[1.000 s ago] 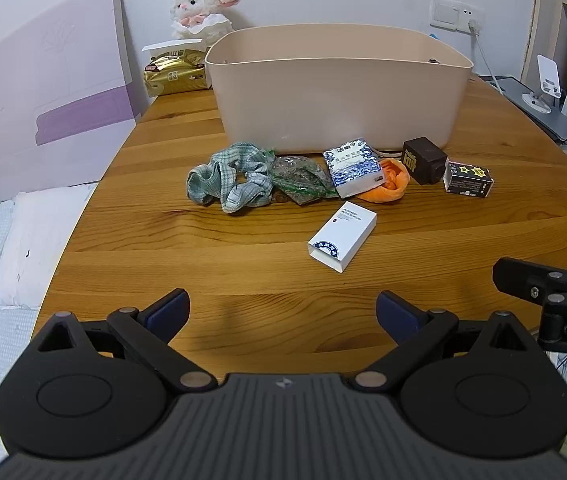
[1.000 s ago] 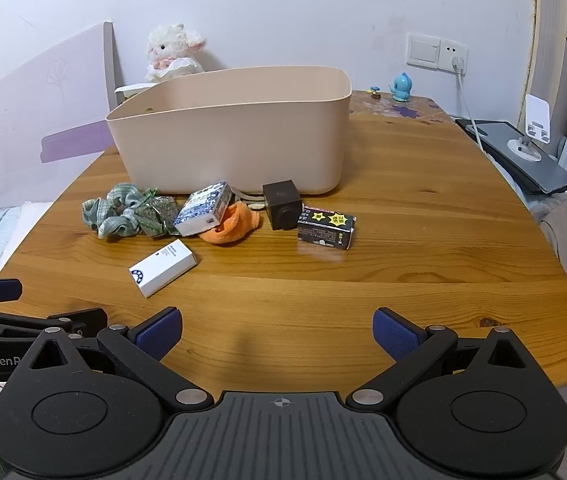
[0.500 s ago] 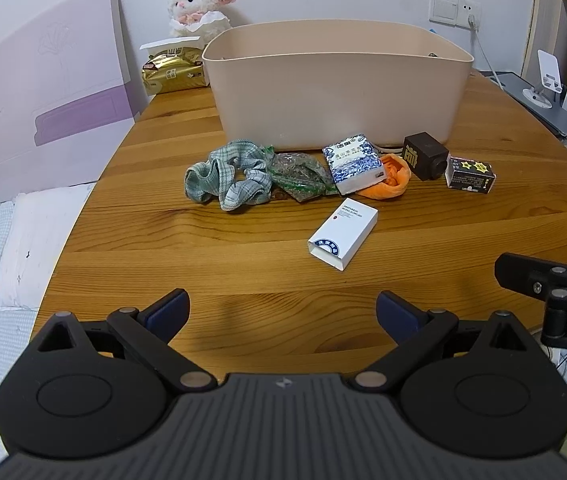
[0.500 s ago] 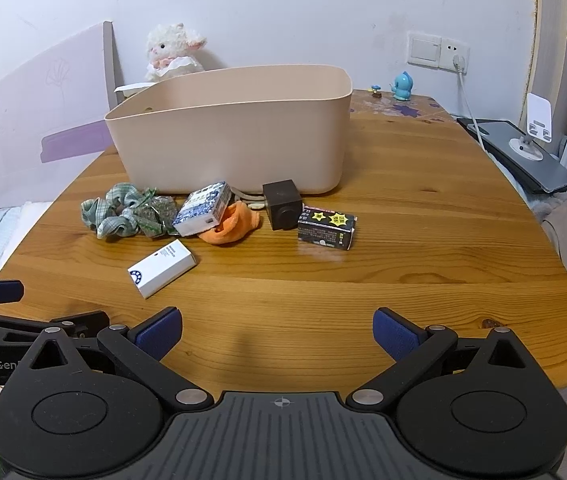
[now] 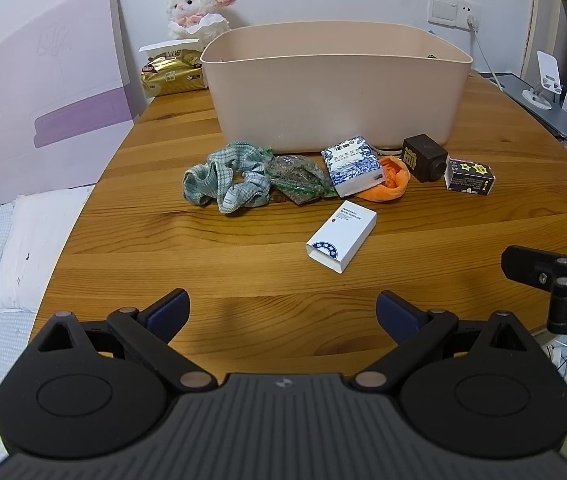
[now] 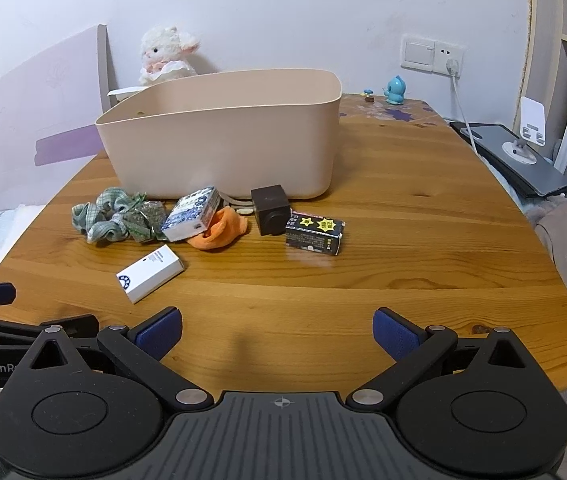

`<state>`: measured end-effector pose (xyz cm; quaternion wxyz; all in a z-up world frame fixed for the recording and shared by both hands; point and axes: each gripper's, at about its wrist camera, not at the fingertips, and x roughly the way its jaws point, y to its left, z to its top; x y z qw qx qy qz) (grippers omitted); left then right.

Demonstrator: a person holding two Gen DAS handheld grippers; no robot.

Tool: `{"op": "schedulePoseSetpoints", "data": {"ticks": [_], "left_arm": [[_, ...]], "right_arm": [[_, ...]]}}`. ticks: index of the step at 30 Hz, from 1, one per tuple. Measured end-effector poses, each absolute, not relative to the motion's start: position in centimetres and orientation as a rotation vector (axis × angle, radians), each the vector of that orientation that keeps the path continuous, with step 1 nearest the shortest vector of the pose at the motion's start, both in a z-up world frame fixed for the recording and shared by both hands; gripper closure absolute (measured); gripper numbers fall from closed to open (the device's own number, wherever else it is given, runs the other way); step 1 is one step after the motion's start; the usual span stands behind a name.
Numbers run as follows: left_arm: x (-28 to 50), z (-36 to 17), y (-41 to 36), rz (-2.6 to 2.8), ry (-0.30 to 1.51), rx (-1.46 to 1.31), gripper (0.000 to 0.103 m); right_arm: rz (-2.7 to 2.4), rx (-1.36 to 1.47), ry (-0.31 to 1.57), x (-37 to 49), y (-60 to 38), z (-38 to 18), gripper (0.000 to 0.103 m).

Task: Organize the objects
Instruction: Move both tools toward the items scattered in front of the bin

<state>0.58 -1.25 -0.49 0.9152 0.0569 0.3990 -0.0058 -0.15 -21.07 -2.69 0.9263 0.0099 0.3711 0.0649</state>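
Clutter lies in a loose row along the front wall of a large beige plastic tub (image 5: 335, 92) that stands toward the far edge of the round wooden table (image 5: 203, 280). From the left edge inward: a green-and-white checked fabric scrunchie (image 5: 225, 182), a crumpled green plastic packet (image 5: 297, 178) touching it, a blue-and-white patterned packet (image 5: 353, 164) leaning on an orange cloth (image 5: 389, 182), a dark brown cube-shaped box (image 5: 423, 158), and a small black carton with yellow stars (image 5: 469, 176) nearest the right edge. A white rectangular box with a blue emblem (image 5: 341, 236) lies apart from the row, closer to the near edge.

The left gripper (image 5: 283, 312) hovers over the near edge with its blue-padded fingers spread wide and nothing between them. The right gripper (image 6: 277, 330) is likewise spread and empty — it hangs over the near edge too, to the right of the left one.

Behind the tub, at the far edge, sit a white plush lamb (image 5: 197, 8) and a gold foil tissue pack (image 5: 173, 72).
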Motion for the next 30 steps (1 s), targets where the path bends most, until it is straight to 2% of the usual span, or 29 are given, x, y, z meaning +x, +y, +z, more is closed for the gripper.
{"op": "schedulePoseSetpoints", "data": {"ticks": [30], "left_arm": [[2.0, -0.9, -1.4, -0.025, 0.807, 0.112, 0.003]], "right_arm": [[0.113, 0.015, 0.741, 1.2, -22.3, -2.9, 0.0]]}}
